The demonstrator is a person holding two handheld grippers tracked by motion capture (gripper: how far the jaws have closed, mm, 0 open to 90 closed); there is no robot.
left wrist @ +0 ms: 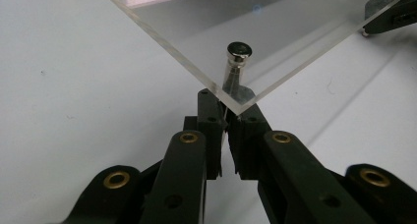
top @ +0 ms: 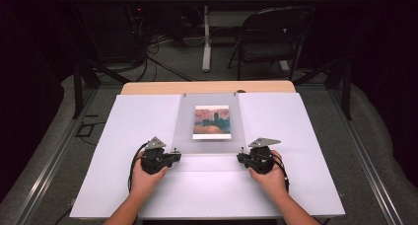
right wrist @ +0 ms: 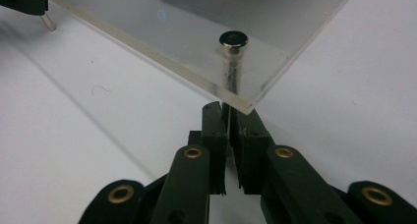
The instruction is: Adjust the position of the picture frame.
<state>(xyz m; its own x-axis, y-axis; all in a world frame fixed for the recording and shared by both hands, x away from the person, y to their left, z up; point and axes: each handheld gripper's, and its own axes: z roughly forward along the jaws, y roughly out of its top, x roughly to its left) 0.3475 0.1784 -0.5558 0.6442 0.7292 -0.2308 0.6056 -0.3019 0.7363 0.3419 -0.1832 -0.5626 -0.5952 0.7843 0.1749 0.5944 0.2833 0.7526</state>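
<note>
Two grippers sit at the near corners of a clear acrylic sheet (top: 209, 121) that lies over the middle of a white table (top: 296, 185). Seen from the high view, the left gripper (top: 172, 153), held in the person's left hand (top: 145, 178), meets the sheet's corner at about 7 o'clock from the sheet's centre, and the right gripper (top: 241, 156), held in the right hand (top: 268, 178), meets the corner at about 5 o'clock. Under the sheet, slightly toward 12 o'clock from its middle, lies a small picture (top: 212, 122) in orange, red and blue-grey tones. In the left gripper view, the black jaws are drawn together just below the sheet's corner, their pads nearly touching, with a thin edge showing in the narrow slit between them; a metal standoff (left wrist: 237, 62) with a round cap stands in the sheet straight ahead at 12 o'clock, just beyond the fingertips. The right gripper view gives the same arrangement: the jaws are closed under the corner, and a second standoff (right wrist: 232, 49) with a dark round cap passes through the sheet at 12 o'clock. Whether the pads actually pinch the acrylic itself or a thin part beneath it cannot be told. Beyond the table, at 12 o'clock, a dark folding chair (top: 271, 37) stands on the floor.
</note>
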